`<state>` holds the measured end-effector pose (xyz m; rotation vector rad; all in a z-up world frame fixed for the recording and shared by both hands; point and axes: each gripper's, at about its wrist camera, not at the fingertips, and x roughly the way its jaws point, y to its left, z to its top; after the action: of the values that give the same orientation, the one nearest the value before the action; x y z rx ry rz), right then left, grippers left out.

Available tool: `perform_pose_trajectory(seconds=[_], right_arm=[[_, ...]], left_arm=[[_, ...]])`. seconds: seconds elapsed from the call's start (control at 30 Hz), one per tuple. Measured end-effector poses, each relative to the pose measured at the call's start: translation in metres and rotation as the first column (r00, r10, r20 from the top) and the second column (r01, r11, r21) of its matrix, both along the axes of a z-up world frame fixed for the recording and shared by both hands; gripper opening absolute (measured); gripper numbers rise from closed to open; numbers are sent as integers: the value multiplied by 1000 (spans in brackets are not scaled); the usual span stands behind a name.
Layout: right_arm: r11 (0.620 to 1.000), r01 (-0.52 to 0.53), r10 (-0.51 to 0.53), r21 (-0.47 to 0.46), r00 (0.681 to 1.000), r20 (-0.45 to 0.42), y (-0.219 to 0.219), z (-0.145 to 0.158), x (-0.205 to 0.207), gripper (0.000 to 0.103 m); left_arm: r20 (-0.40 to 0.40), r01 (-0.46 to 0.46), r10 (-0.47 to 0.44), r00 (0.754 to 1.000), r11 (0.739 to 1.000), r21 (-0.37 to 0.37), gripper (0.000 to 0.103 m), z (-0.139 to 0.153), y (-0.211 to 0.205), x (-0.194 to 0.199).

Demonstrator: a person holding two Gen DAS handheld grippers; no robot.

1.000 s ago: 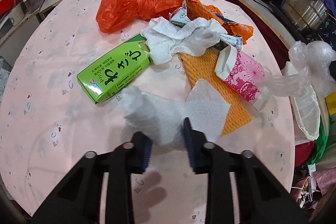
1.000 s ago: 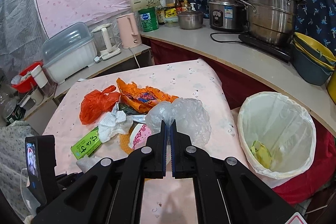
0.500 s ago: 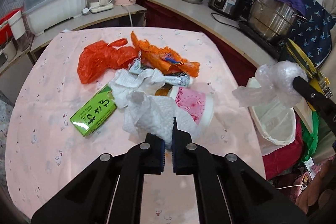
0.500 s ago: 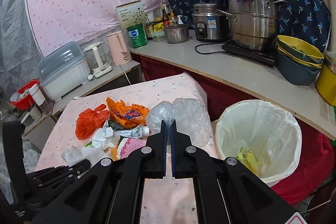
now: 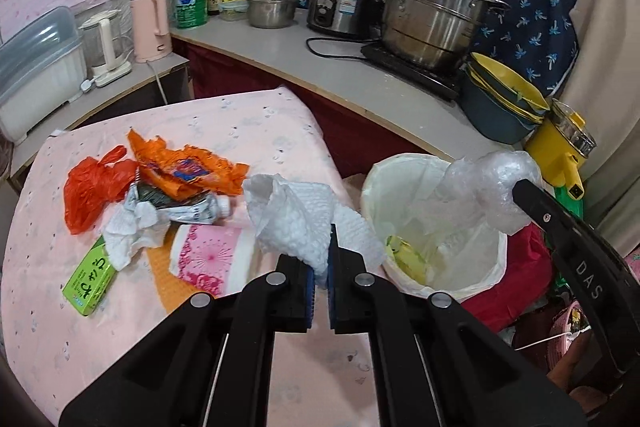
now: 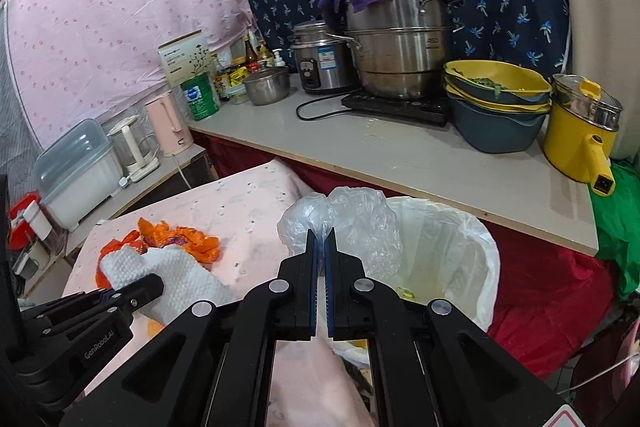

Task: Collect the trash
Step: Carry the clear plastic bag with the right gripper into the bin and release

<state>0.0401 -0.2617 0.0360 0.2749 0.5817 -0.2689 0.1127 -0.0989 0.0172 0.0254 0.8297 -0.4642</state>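
White paper towel (image 5: 296,223) clamped in the left tongs (image 5: 319,281), crumpled, lifted clear of the pink table (image 5: 248,123). A second ago it lay flat on the table between open jaws; they have since closed on it and carried it up and to the right, toward the bin.

Right tongs (image 6: 321,253) pinched together on a clear plastic bag (image 6: 356,227), same grip as a second ago. Bag now hangs over the near-left rim of the white-lined trash bin (image 6: 476,239); earlier it was over the table, left of the bin. In the left wrist view the bag (image 5: 488,187) sits above the bin's (image 5: 400,163) far-right rim.

Bin stands just right of the table, with yellowish scraps (image 5: 404,255) at the bottom.

On the table, left of the held towel: pink patterned cup (image 5: 208,259) on its side, second crumpled towel (image 5: 132,231), squeezed tube (image 5: 192,213), green carton (image 5: 90,281) near the left edge, orange wrapper (image 5: 184,167) and red plastic bag (image 5: 92,191) farther back. None of these has shifted.
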Motion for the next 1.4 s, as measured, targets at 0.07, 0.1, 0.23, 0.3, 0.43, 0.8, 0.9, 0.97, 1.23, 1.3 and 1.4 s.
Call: perform_pose_trajectory(seconds=[0.07, 0.1, 0.23, 0.3, 0.43, 0.8, 0.9, 0.97, 1.23, 1.3, 1.4], right_arm=[[1000, 29, -29, 3, 1000, -5, -15, -4, -3, 3], [999, 44, -44, 6, 999, -8, -22, -6, -5, 3], [995, 95, -94, 19, 995, -22, -49, -16, -9, 3], [993, 115, -114, 25, 993, -33, -61, -22, -9, 3], [990, 139, -138, 33, 989, -53, -79, -33, -7, 3], [986, 153, -148, 59, 986, -83, -99, -53, 7, 8], [985, 158, -153, 66, 985, -76, -100, -52, 8, 21], [985, 161, -156, 66, 985, -69, -100, -49, 7, 24], [990, 132, -130, 53, 990, -45, -81, -35, 5, 31], [991, 120, -118, 51, 992, -40, -74, -31, 5, 33], [995, 95, -94, 44, 995, -27, -58, -23, 3, 40]], left_arm=[[3, 36, -36, 999, 999, 5, 4, -1, -19, 0], [2, 45, -45, 999, 999, 7, 4, -2, -25, 0], [-4, 106, -106, 994, 994, 5, 4, -9, -56, 2], [-5, 133, -133, 991, 991, 6, 4, -12, -70, 4], [-11, 173, -173, 985, 985, -1, 4, -21, -94, 10], [-53, 180, -179, 982, 984, 12, 31, -45, -126, 30], [-35, 147, -146, 989, 989, 10, 50, -44, -120, 31], [-31, 145, -144, 989, 989, 15, 50, -43, -119, 32], [18, 105, -106, 994, 994, 37, 53, -28, -95, 26], [35, 93, -94, 995, 995, 41, 55, -23, -87, 23], [53, 63, -65, 996, 997, 41, 58, -15, -69, 20]])
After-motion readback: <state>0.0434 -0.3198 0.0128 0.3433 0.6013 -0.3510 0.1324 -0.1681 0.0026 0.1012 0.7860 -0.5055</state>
